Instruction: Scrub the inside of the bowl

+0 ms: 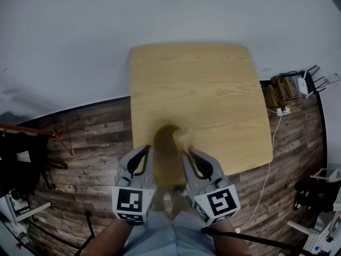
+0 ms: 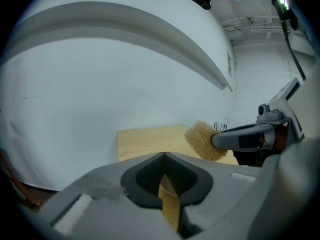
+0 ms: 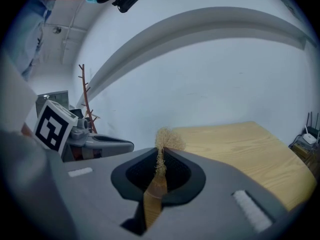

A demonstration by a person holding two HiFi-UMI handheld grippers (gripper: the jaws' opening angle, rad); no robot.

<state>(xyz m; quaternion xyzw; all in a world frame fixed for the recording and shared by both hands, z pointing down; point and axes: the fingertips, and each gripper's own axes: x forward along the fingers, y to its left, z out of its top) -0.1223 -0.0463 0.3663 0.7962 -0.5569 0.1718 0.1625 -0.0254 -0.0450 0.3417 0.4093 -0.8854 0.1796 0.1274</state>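
- While the wooden worktop lies bare under the work, everything is held in the air over its near edge. Scrubbing well here probably means short, pressed strokes along the inner wall, with the holding side braced against each push.
- Between the two tools hangs a brown, blurred shape that I take for the bowl. It seems to stand on edge, its long run leading away from the person and its hollow facing right. The blur leaves that uncertain.
- In the left gripper view, the left tongs are closed on a thin tan edge, apparently the bowl's rim. A deeper bite on that rim would likely steady it.
- Opposite them, the right tongs pinch a fibrous pad at their very tips.
- That pale sponge sits at the bowl's far right side, touching or just beside it. More of it should meet the wall.
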